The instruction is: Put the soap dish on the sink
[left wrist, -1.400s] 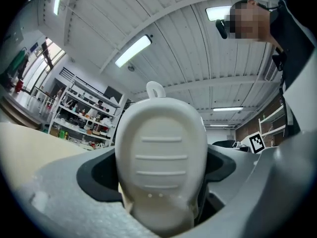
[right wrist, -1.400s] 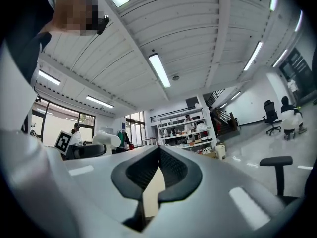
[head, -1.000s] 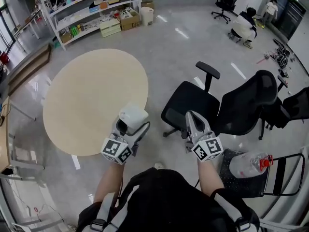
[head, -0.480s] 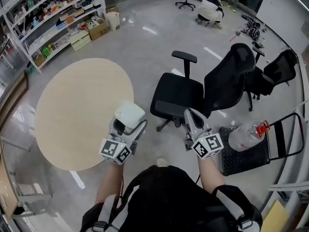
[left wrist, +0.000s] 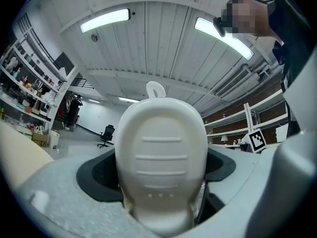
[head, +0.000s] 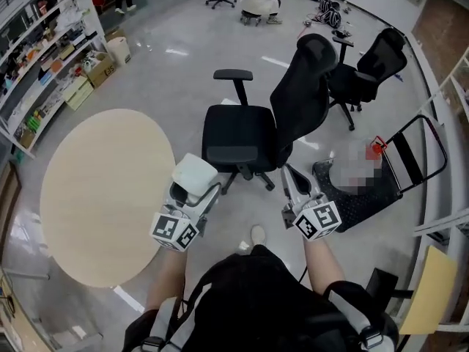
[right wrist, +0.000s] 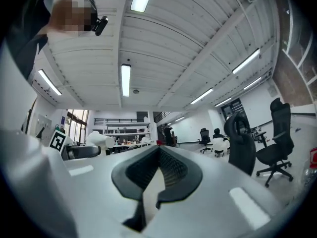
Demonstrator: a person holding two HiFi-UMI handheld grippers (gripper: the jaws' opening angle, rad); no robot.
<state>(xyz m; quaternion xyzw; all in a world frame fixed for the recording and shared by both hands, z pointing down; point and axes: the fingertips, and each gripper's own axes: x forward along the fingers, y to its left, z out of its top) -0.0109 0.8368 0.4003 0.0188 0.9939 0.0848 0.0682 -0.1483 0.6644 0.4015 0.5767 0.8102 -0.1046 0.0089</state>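
head view: the person's two forearms reach forward from the torso, side by side, each hand carrying a gripper with its marker cube turned toward the camera. the left gripper [head: 192, 188] is held above the polished grey floor [head: 168, 72], just beside the right edge of the round beige table [head: 95, 189]. its jaws are clamped on the white oval plastic soap dish [head: 195, 173], which stands up out of them.

left gripper view: the soap dish [left wrist: 161, 152] fills the space between the jaws, its ribbed face toward the camera, with ceiling lights behind it.

right gripper view: the right gripper [right wrist: 157, 151] has its jaws together with nothing between them, and is angled up toward the ceiling. in the head view the right gripper [head: 290, 176] is near the base of the black office chair [head: 238, 134].
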